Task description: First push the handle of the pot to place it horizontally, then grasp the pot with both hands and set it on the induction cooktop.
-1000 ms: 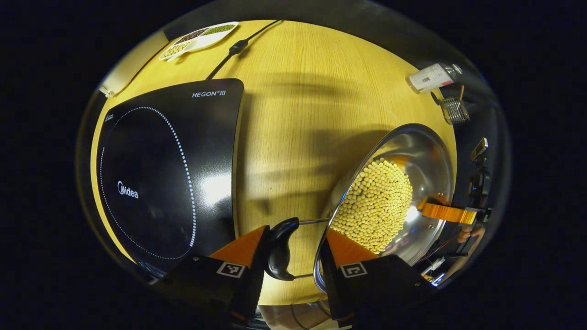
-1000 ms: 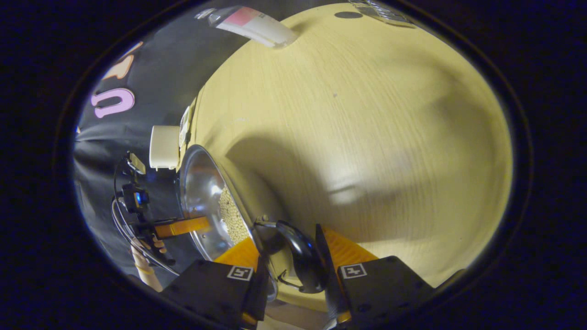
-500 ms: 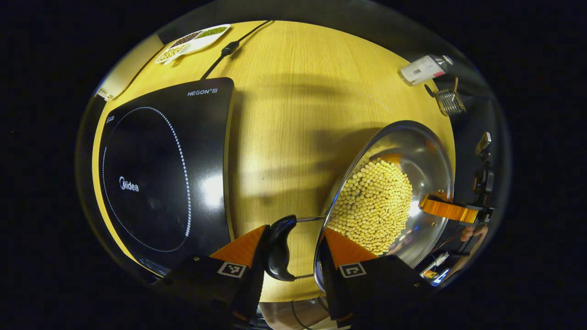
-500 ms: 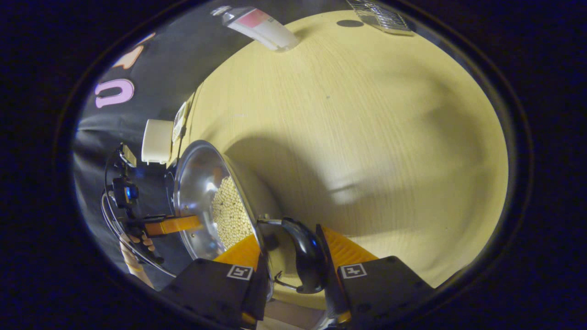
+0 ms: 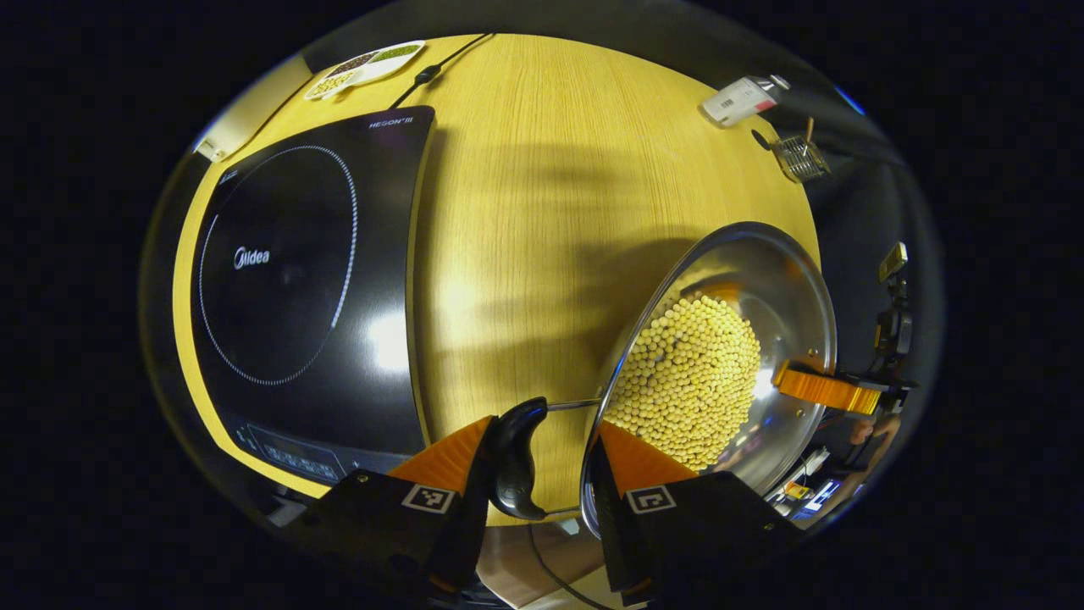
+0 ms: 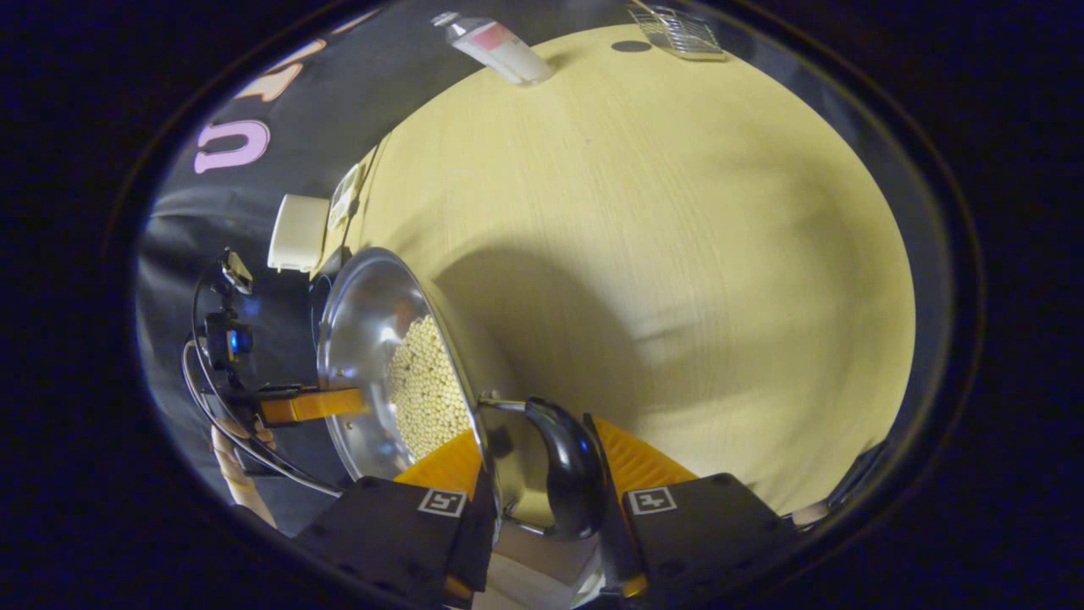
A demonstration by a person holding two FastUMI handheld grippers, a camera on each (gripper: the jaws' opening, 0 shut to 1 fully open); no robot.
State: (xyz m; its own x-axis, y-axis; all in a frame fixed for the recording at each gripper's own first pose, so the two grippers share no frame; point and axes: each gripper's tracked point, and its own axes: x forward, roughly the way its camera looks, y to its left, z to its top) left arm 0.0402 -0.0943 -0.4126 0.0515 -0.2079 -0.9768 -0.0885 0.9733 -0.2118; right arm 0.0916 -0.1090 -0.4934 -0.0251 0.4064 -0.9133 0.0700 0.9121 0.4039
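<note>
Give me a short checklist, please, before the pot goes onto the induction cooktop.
1. Left gripper around its black handle: fingers sit on either side; firm clamp cannot tell.
2. Right gripper around the other handle: same, cannot tell.
3. Cooktop glass free of objects: ok.
4. Soybeans below the rim of the pot: ok.
5. Table between pot and cooktop free of obstacles: ok.
6. Pot held level: cannot tell.

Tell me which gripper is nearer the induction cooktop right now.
Left. The left gripper holds the pot by its near-side black handle, with the induction cooktop just beside it. The right gripper grips the opposite handle, the pot between it and the cooktop.
</note>
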